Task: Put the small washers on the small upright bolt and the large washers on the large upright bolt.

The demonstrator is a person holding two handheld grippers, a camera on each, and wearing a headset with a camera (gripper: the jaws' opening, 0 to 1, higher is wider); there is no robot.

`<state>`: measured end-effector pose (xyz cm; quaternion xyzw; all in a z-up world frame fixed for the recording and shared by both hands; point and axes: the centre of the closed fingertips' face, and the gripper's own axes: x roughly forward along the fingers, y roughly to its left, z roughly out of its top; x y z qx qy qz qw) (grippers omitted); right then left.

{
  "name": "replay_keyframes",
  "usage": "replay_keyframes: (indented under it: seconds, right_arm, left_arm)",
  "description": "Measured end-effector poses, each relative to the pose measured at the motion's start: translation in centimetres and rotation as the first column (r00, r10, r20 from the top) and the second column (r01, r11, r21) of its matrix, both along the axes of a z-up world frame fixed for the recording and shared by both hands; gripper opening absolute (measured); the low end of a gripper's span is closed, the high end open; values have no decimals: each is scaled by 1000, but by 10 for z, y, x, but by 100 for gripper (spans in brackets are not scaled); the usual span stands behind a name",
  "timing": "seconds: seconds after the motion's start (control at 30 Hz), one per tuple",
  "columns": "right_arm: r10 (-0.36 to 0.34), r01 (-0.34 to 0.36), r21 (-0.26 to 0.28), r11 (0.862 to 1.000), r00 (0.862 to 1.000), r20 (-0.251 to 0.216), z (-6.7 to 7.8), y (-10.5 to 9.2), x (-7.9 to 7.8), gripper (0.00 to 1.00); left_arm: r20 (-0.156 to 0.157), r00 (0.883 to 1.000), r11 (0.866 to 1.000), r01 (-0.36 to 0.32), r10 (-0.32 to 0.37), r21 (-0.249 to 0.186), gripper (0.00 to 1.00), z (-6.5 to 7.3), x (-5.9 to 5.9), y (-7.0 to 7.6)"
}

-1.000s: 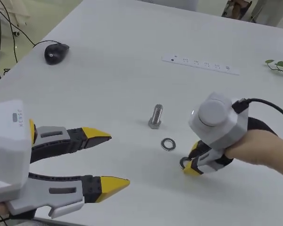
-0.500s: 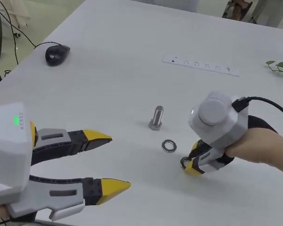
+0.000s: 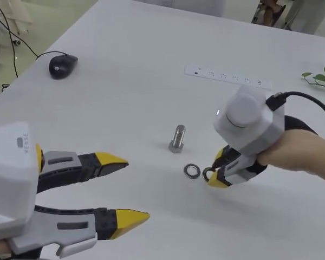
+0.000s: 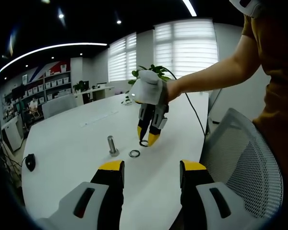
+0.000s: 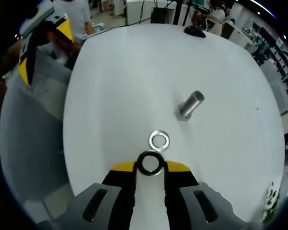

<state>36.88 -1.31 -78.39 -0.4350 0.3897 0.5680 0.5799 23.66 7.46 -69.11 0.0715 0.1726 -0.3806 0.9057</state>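
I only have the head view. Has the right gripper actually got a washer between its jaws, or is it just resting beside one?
Observer: It has one. The right gripper view shows the right gripper pinching a washer between its yellow tips.
Operator: Where do those jaws point?
Observer: In that view they aim straight at the second washer, which lies flat just beyond the tips. The bolt stands further on, off to one side.
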Motion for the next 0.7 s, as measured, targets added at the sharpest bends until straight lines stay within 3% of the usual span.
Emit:
replay_keyframes:
  seconds: [0.7]
  right_arm:
    - [57,-59,32,998,996,74,37,44,33,21]
  left_arm:
    - [-5,1000,1000,-11,11,-7,45,-2,2,4]
